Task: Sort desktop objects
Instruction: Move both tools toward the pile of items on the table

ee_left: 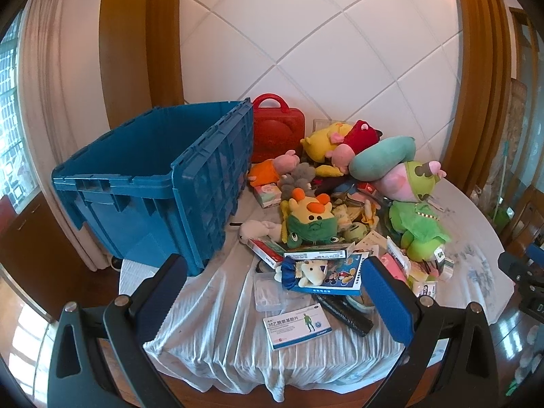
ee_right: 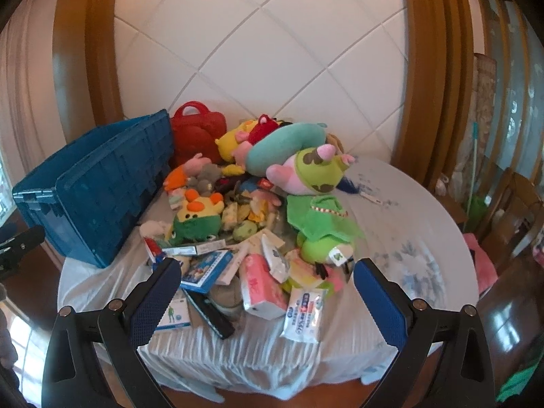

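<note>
A heap of plush toys, boxes and packets lies on a round table with a white cloth. A blue crate stands open at the left; it also shows in the right wrist view. A red case leans behind it. A green plush and a yellow-green plush lie in the pile. A white medicine box lies near the front edge. My left gripper is open and empty above the front of the pile. My right gripper is open and empty above a pink tissue pack and a wipes pack.
A white tiled wall with wooden frames stands behind the table. Curtains hang at the left. Wooden chairs stand at the right. The cloth's right part bears only a printed pattern. A black flat object lies by the medicine box.
</note>
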{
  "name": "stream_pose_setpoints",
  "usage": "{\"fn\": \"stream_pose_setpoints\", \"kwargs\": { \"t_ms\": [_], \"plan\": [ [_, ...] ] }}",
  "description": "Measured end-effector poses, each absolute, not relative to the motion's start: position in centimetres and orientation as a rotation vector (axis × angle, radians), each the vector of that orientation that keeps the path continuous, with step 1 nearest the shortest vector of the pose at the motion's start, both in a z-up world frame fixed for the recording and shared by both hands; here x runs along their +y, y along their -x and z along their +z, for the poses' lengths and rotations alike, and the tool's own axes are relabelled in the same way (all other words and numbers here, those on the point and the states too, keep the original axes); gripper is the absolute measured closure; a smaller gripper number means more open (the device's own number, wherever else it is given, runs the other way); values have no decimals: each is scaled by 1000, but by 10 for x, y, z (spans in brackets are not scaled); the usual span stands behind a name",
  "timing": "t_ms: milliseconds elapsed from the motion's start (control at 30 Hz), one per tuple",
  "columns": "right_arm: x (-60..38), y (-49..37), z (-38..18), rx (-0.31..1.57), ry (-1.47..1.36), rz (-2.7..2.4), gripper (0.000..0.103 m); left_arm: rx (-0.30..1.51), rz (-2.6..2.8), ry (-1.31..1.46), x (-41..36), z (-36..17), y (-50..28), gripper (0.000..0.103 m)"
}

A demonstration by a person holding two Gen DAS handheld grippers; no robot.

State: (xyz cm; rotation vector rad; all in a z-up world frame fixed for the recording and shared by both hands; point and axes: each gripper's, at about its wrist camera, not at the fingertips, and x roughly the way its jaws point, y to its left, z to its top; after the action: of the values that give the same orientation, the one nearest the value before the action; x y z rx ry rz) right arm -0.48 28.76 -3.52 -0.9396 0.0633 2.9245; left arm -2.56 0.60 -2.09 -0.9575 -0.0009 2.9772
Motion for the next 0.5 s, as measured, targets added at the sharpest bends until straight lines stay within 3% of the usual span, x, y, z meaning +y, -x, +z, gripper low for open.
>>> {"fn": "stream_pose_setpoints", "kwargs": {
  "t_ms": [500],
  "plan": [
    [309,10,-41,59,957,2933,0,-16,2993,1003,16,-30,31,0]
  ]
}}
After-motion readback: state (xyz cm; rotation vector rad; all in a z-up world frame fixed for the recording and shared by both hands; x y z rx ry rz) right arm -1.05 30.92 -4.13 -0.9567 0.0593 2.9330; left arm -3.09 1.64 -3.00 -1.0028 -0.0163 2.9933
